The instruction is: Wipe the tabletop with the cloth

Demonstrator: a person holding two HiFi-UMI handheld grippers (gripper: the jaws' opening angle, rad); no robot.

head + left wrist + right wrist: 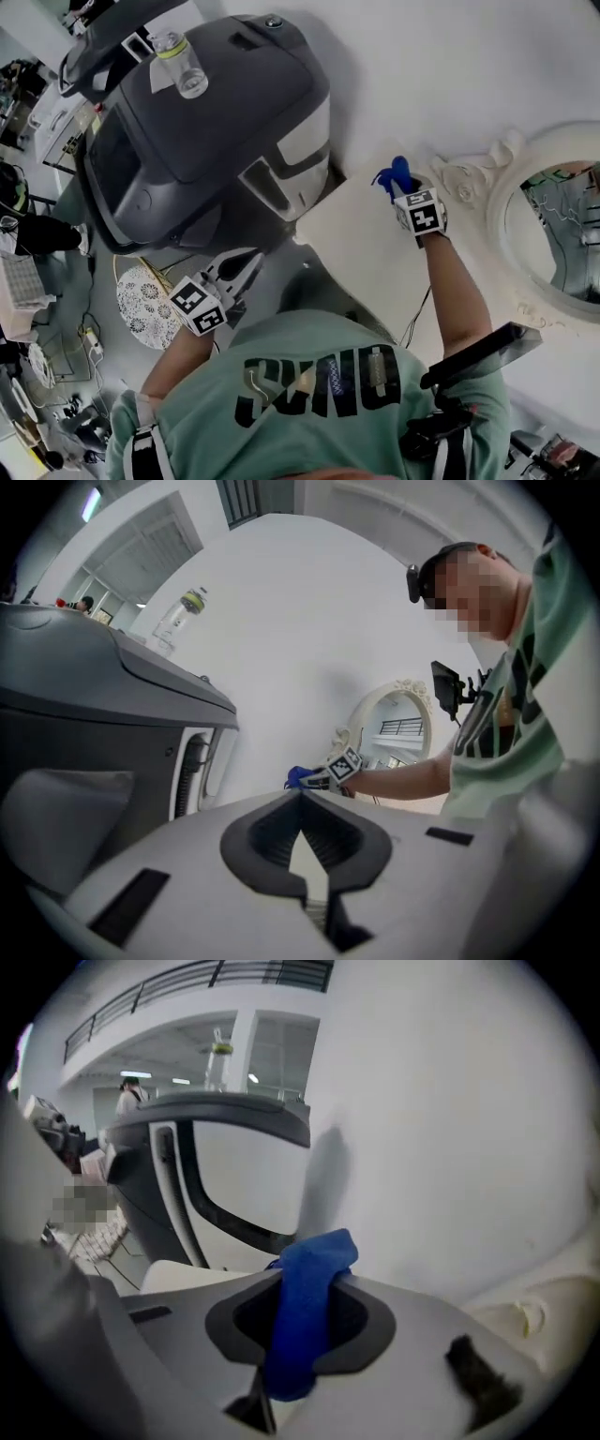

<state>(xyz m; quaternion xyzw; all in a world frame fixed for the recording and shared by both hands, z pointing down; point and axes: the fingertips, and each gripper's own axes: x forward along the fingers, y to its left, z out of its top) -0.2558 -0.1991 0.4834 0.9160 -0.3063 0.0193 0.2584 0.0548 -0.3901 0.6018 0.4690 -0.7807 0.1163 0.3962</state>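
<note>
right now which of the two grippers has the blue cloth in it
The right gripper: its fingers are clamped on the blue cloth. The left gripper is shut with nothing between its fingers.

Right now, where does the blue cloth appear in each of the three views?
Head view: right of centre, the blue cloth sits at the tip of the right gripper, near the far edge of the cream tabletop.
Left gripper view: small, at centre, at the end of the person's outstretched arm.
Right gripper view: centre, clamped between the jaws.
Shared landmark: the grey machine, left of the cloth in every view.
</note>
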